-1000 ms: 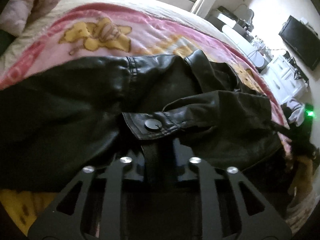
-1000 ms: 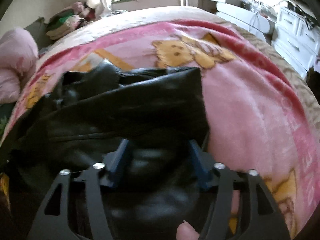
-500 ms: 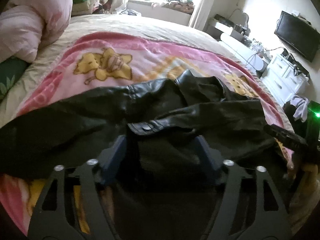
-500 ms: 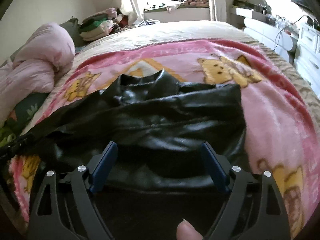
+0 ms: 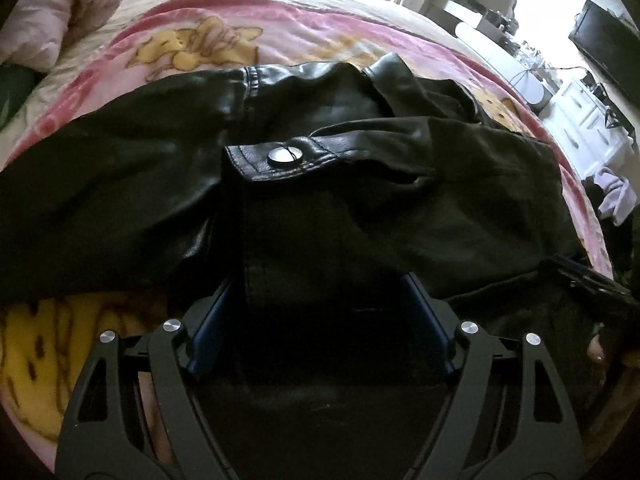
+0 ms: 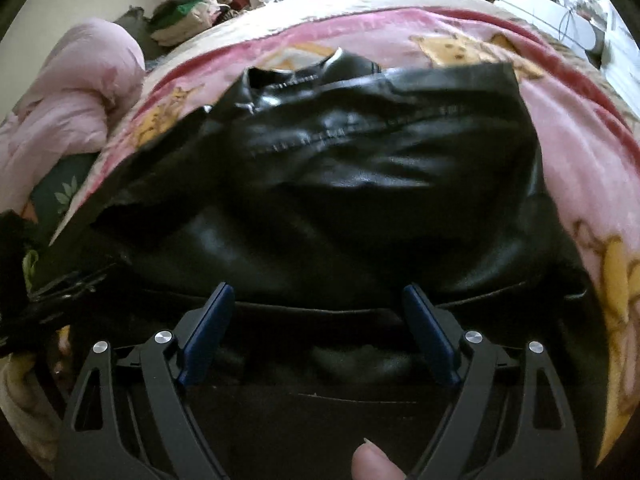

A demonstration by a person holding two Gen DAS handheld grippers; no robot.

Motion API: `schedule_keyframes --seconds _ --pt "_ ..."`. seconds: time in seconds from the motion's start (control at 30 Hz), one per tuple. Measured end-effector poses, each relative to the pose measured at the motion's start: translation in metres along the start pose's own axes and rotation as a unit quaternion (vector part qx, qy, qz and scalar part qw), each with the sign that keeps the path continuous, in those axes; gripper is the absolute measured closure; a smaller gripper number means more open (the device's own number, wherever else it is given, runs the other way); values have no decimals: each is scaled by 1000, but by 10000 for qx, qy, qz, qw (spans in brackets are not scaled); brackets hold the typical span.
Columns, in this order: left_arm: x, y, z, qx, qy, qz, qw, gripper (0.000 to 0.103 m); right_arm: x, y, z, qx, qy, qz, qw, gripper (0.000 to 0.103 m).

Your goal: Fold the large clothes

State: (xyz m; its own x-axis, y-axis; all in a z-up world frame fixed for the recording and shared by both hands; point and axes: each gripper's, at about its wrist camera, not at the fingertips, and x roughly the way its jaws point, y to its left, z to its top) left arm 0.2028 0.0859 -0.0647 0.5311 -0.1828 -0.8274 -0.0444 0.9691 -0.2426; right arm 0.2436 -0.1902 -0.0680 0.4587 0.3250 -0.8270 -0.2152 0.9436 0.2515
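A black leather jacket (image 5: 360,184) is spread across a pink cartoon-print blanket (image 5: 304,36) on a bed, filling the middle of both wrist views. In the left wrist view a cuff tab with a metal snap button (image 5: 280,156) is folded on top of the jacket, just ahead of the left gripper (image 5: 320,312). The jaws of the left gripper are seen spread wide and have just been opening; dark jacket fabric is seen between the blue pads (image 5: 216,320), but nothing is pinched by them. Whether the pads touch the leather cannot be told. The other gripper is glimpsed at the right edge of this view, low over the jacket hem.

In the right wrist view the jacket (image 6: 360,184) is shown with a stitched seam across the upper panel and the collar at the far edge, towards the head of the bed. The right gripper (image 6: 320,320) is held over the near hem, its jaws wide apart after a recent opening, nothing clamped. A fingertip (image 6: 372,462) is seen at the bottom edge. A pink duvet (image 6: 68,100) is bunched at the left, and folded clothes (image 6: 184,16) are stacked beyond it. White drawers (image 5: 592,120) and a dark screen (image 5: 608,48) are seen at the right of the left view.
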Motion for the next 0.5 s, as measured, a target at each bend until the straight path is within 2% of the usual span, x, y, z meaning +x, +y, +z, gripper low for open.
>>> schedule_keyframes --seconds 0.17,0.27,0.4,0.5 --pt "-15 2 0 -59 -54 -45 10000 28 -17 8 0 -130 -326 72 9994 17" --pt "-28 5 -3 -109 -175 34 9998 22 -28 14 -3 -104 -473 298 9984 13" --pt "-44 11 -6 -178 -342 156 9991 9 -36 27 -6 -235 -635 350 9971 7" --pt "-57 18 -9 -264 -452 345 9980 9 -39 43 -9 -485 -710 275 9959 6"
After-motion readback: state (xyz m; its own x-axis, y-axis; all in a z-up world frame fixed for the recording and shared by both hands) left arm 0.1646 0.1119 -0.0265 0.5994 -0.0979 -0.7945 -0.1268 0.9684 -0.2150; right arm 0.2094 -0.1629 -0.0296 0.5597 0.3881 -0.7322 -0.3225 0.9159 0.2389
